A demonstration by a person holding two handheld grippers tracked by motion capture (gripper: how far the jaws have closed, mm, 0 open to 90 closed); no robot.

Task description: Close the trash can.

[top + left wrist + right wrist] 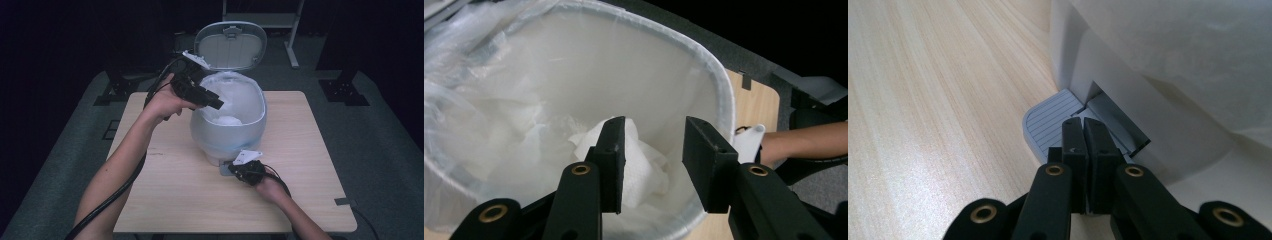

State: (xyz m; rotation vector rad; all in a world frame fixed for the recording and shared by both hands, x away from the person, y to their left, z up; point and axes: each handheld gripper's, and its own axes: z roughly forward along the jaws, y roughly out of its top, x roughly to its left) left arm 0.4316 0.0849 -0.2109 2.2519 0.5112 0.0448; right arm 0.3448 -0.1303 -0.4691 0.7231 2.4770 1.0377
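Pedal bin (pixel 227 125), centre of the high view, stands on the table (pixel 165 195) with lid (pixel 230 46) up, because the right gripper (pixel 1083 131), jaws clenched together, presses the pedal (pixel 1050 122). Left gripper (pixel 651 152), released and empty, hovers over the rim; crumpled paper towel (pixel 644 170) lies inside the liner.

A light wooden table (pixel 310 150) stands on grey carpet (pixel 380 150), with dark surroundings and metal stand legs (pixel 292 50) behind.

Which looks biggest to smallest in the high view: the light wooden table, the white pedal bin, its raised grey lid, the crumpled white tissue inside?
1. Light wooden table
2. White pedal bin
3. Raised grey lid
4. Crumpled white tissue
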